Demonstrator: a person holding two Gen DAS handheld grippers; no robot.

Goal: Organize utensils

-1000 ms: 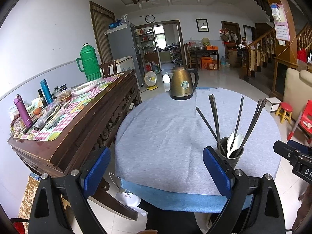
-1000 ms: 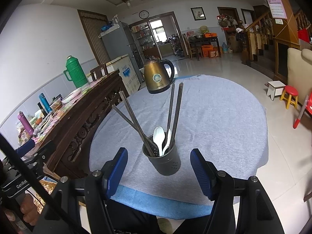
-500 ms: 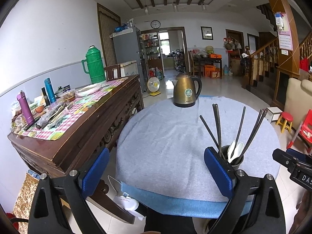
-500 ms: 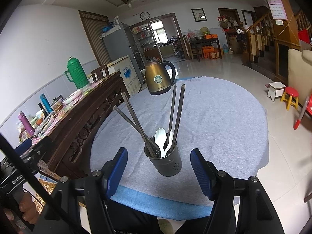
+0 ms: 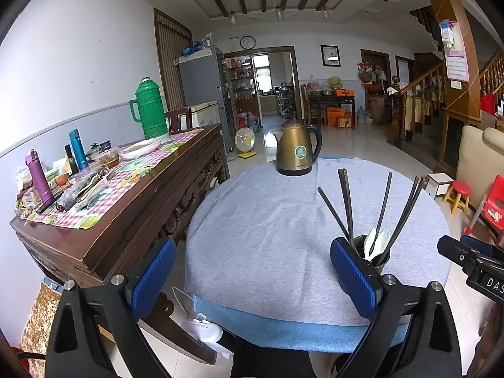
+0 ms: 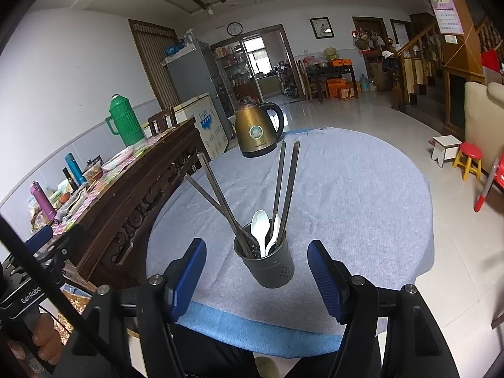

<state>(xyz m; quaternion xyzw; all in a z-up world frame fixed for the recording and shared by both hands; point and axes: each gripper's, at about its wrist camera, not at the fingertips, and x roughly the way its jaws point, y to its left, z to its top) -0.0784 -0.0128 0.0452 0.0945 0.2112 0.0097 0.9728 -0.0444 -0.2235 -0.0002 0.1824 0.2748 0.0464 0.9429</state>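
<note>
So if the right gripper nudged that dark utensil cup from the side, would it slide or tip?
Probably tip rather than slide. The utensil cup is narrow and upright, while the long chopsticks lean out well above its rim, likely raising its balance point. It stands on grey cloth, which may grip the base. The white spoons sit loose and would likely shift.

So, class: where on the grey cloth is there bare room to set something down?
Free: the wide stretch between the kettle and the utensil holder, and the cloth's right side. Crowded: the sideboard, covered with bottles and dishes.
</note>
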